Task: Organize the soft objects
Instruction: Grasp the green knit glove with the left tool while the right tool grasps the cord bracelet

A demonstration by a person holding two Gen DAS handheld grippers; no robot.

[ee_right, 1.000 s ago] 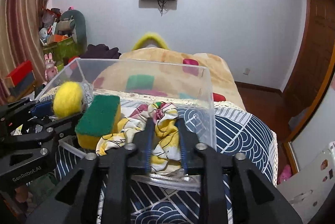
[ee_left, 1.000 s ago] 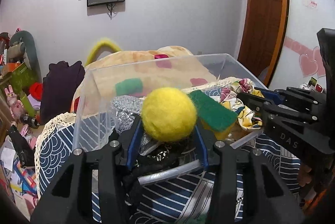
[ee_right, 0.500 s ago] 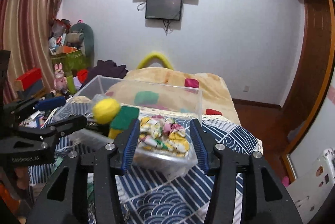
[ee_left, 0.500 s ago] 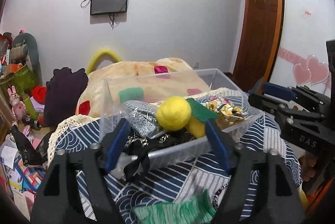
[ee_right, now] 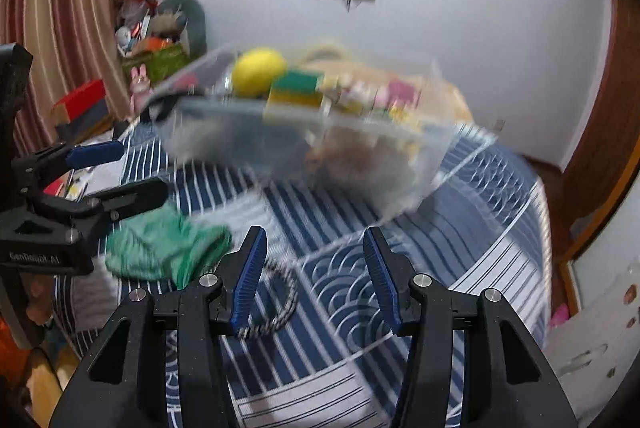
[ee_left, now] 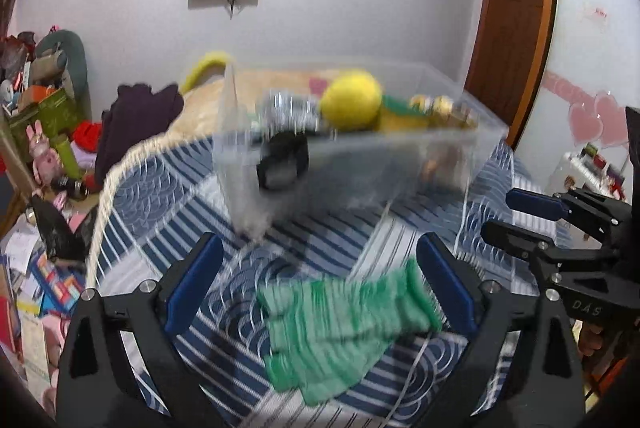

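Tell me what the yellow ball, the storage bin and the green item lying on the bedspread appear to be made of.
Round yellow ball: likely felted wool, with a matte, fuzzy surface. Clear rectangular storage bin: transparent plastic, since its contents show through the glossy walls. Crumpled green cloth: probably ribbed knit fabric, soft and creased, though motion blur leaves this uncertain.
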